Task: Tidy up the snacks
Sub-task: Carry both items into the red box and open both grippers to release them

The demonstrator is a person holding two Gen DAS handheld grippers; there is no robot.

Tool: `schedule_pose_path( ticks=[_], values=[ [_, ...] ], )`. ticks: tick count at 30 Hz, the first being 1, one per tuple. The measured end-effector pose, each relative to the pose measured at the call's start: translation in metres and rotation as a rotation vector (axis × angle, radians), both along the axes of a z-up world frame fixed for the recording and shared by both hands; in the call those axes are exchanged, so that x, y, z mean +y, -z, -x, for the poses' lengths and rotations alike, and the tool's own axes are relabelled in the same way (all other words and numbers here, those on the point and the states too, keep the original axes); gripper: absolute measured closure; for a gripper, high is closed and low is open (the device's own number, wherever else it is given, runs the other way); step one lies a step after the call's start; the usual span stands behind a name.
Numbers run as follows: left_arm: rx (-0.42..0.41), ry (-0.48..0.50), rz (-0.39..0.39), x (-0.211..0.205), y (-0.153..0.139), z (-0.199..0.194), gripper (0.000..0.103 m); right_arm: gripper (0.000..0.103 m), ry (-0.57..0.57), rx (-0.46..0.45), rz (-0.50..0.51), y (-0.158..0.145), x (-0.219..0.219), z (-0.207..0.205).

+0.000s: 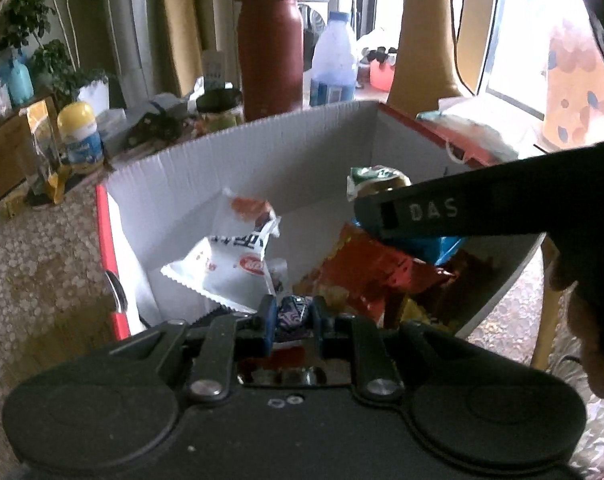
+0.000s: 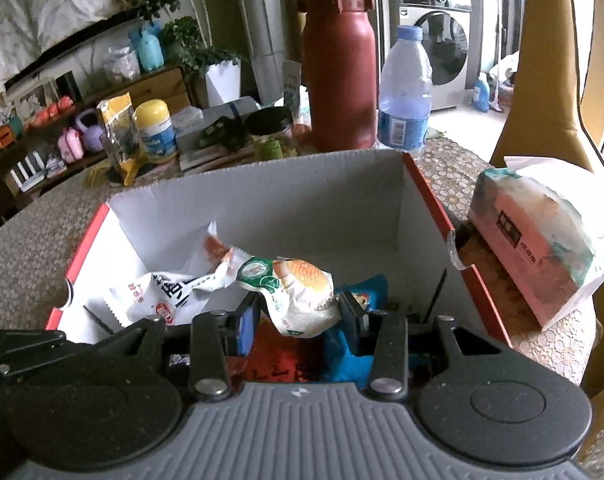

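Observation:
A white cardboard box with red outer sides (image 1: 270, 168) (image 2: 322, 204) stands open on the table and holds several snack packets. My left gripper (image 1: 293, 316) is shut on a small purple-wrapped candy (image 1: 294, 314) just above the box's near side. My right gripper (image 2: 298, 316) is shut on a white and green pastry packet (image 2: 298, 292) over the box; in the left wrist view its finger (image 1: 442, 212) reaches in from the right, with that packet (image 1: 376, 180) peeking out behind it. A white packet with black lettering (image 1: 226, 264) (image 2: 170, 288), a red packet (image 1: 366, 276) and a blue packet (image 2: 366, 296) lie inside.
Behind the box stand a tall red thermos (image 2: 338, 72), a water bottle (image 2: 406, 92), a yellow-capped jar (image 2: 156, 130) and a yellow bag (image 2: 118, 136). A tissue pack (image 2: 542, 240) lies right of the box. Lace-patterned tablecloth (image 1: 38, 272) covers the table around it.

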State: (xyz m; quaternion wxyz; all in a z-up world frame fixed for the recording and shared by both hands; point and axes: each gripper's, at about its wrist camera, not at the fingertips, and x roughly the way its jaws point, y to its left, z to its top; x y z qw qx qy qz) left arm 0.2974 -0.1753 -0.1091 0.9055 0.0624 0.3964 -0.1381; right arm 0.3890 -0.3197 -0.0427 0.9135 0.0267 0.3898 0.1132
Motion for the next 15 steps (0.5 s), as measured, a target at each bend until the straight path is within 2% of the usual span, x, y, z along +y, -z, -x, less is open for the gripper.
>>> schedule_pose_path(
  ticks=[9, 11, 15],
  values=[
    [0.045, -0.044, 0.046, 0.009, 0.001, -0.003, 0.081, 0.06, 0.005, 0.009, 0.009, 0.002, 0.0, 0.009],
    [0.034, -0.045, 0.042, 0.009, 0.0, 0.0, 0.08, 0.058, 0.002, 0.012, 0.004, 0.001, 0.0, 0.012],
    [0.028, -0.053, 0.054, 0.01, -0.005, 0.005, 0.076, 0.046, 0.003, 0.007, -0.004, -0.001, -0.003, 0.02]
  ],
)
